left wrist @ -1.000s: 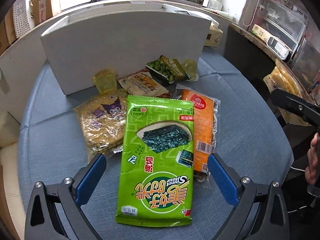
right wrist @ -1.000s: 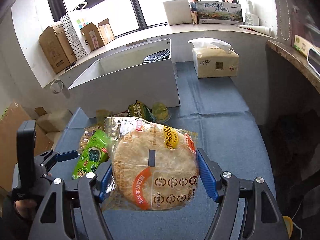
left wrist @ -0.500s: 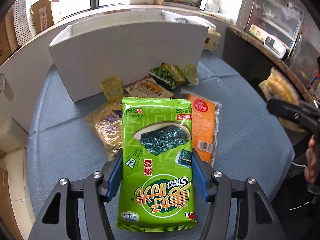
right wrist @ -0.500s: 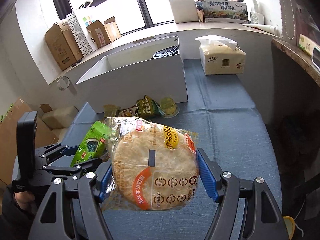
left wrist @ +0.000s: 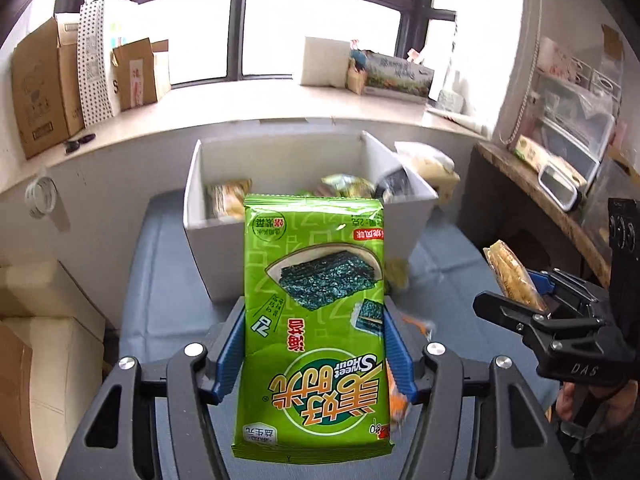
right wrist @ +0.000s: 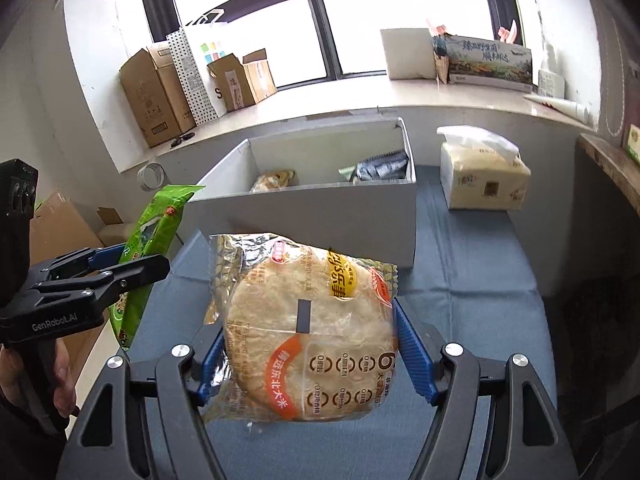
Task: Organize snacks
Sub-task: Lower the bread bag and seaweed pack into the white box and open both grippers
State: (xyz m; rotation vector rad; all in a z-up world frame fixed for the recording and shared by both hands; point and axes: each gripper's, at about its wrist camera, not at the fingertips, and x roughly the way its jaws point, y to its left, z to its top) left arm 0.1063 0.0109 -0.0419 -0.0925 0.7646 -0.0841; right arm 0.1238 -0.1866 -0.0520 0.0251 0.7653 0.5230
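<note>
My left gripper (left wrist: pixel 314 344) is shut on a green seaweed snack pack (left wrist: pixel 316 320) and holds it up in the air in front of the white box (left wrist: pixel 224 264). The pack also shows in the right wrist view (right wrist: pixel 148 240). My right gripper (right wrist: pixel 308 352) is shut on a clear bag of round rice crackers (right wrist: pixel 308 332), lifted above the blue surface before the white box (right wrist: pixel 320 216). The box holds several snack packets (right wrist: pixel 380 166). The right gripper with its bag (left wrist: pixel 512 280) appears at the right of the left wrist view.
A tissue pack (right wrist: pixel 484 172) stands right of the box on the blue surface (right wrist: pixel 472 280). Cardboard boxes (right wrist: pixel 160 96) and a paper bag line the windowsill behind. A dark wooden shelf (left wrist: pixel 540 200) is at the right. An orange packet (left wrist: pixel 400 396) lies under the left gripper.
My left gripper closed on the green seaweed pack and lifted it off the pile, so the box's inside now shows. My right gripper rose with the rice cracker bag.
</note>
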